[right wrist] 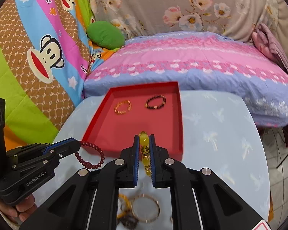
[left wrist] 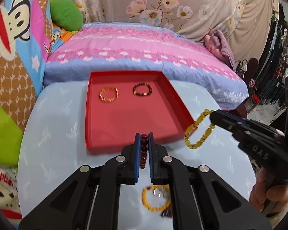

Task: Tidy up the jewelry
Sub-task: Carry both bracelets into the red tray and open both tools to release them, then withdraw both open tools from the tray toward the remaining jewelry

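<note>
Pale blue table (left wrist: 53,115) beside bed carries red tray (left wrist: 124,118). Gold bracelet (left wrist: 108,94) and dark beaded bracelet (left wrist: 142,89) already inside. Your left gripper (left wrist: 144,138) clamps red bead bracelet (left wrist: 144,149); right gripper (right wrist: 144,140) clamps yellow bead bracelet (right wrist: 145,149), both near tray's front edge. Remaining jewelry (right wrist: 140,209) waits on table below grippers.

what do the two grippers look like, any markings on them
Both are matte black plastic with blue ribbed finger pads and round silver pivot pins. The left gripper carries white "GenRobot.AI" lettering on its side; the right gripper shows embossed "DAS" letters on its body.
</note>
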`<move>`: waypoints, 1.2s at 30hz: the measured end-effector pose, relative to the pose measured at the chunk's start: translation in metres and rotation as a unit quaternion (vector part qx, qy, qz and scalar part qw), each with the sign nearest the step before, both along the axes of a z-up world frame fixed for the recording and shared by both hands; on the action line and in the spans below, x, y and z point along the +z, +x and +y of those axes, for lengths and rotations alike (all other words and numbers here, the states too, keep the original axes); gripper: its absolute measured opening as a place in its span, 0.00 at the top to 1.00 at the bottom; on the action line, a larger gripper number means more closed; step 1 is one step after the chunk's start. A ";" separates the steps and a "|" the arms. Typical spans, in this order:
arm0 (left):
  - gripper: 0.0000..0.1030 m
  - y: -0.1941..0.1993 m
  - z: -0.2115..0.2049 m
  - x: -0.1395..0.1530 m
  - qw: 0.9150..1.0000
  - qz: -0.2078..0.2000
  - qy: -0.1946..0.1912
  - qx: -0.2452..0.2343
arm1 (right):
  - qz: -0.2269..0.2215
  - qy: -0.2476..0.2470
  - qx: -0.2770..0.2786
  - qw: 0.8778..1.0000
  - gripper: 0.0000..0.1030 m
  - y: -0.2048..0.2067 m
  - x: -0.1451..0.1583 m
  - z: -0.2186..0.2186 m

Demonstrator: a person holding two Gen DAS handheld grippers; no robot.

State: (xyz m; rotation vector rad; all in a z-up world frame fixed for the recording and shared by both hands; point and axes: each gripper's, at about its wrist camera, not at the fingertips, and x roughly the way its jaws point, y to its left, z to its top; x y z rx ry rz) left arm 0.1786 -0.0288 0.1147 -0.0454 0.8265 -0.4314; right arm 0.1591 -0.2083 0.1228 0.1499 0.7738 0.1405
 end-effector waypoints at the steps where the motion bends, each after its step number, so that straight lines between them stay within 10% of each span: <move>1: 0.93 0.008 -0.002 0.002 1.000 -0.003 -0.003 -0.002 | -0.003 -0.001 0.003 1.000 0.91 0.009 0.002 0.003; 12: 0.93 0.113 -0.011 -0.026 0.997 0.038 -0.062 0.004 | 0.029 0.063 0.012 0.998 0.91 0.118 -0.029 0.014; 30: 0.91 0.148 -0.010 -0.101 0.989 0.037 0.123 0.071 | 0.096 -0.026 -0.036 0.994 0.87 0.156 -0.103 -0.004; 36: 0.70 0.149 -0.006 -0.094 0.987 0.026 0.130 0.089 | 0.080 -0.034 -0.039 0.995 0.68 0.149 -0.097 -0.002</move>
